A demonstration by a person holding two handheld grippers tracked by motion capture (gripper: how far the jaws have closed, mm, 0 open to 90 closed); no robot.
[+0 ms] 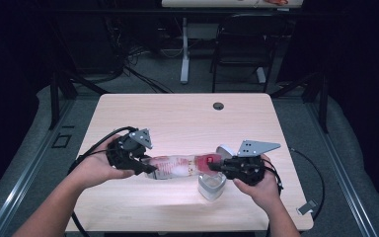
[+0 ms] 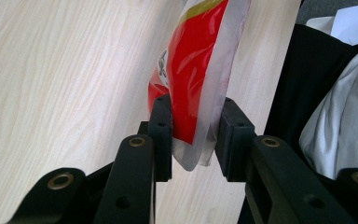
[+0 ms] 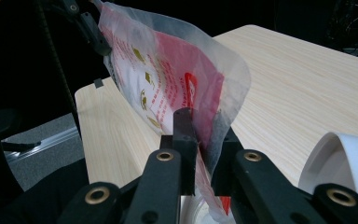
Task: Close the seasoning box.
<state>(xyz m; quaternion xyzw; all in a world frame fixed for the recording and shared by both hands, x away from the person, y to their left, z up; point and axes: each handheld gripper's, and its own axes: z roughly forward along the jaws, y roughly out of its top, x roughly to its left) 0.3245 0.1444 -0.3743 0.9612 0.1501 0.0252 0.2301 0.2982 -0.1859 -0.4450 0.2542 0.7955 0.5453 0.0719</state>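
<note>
A see-through packet (image 1: pixel 177 167) with red and white print hangs stretched level above the table's near half, between my two grippers. My left gripper (image 1: pixel 150 170) is shut on its left end; in the left gripper view the pads (image 2: pixel 161 126) pinch the packet's (image 2: pixel 196 70) bottom corner. My right gripper (image 1: pixel 212 167) is shut on the right end, where the red part of the packet (image 3: pixel 168 79) sits between its jaws (image 3: pixel 205 123). The left gripper (image 3: pixel 84 23) shows at the far end in the right gripper view.
A small clear container (image 1: pixel 211 186) stands on the wooden table (image 1: pixel 177 113) just below the right gripper, with a white round lid (image 1: pixel 225 149) beside it. A cable hole (image 1: pixel 218 105) is near the far edge. A dark chair (image 1: pixel 246 39) stands beyond the table.
</note>
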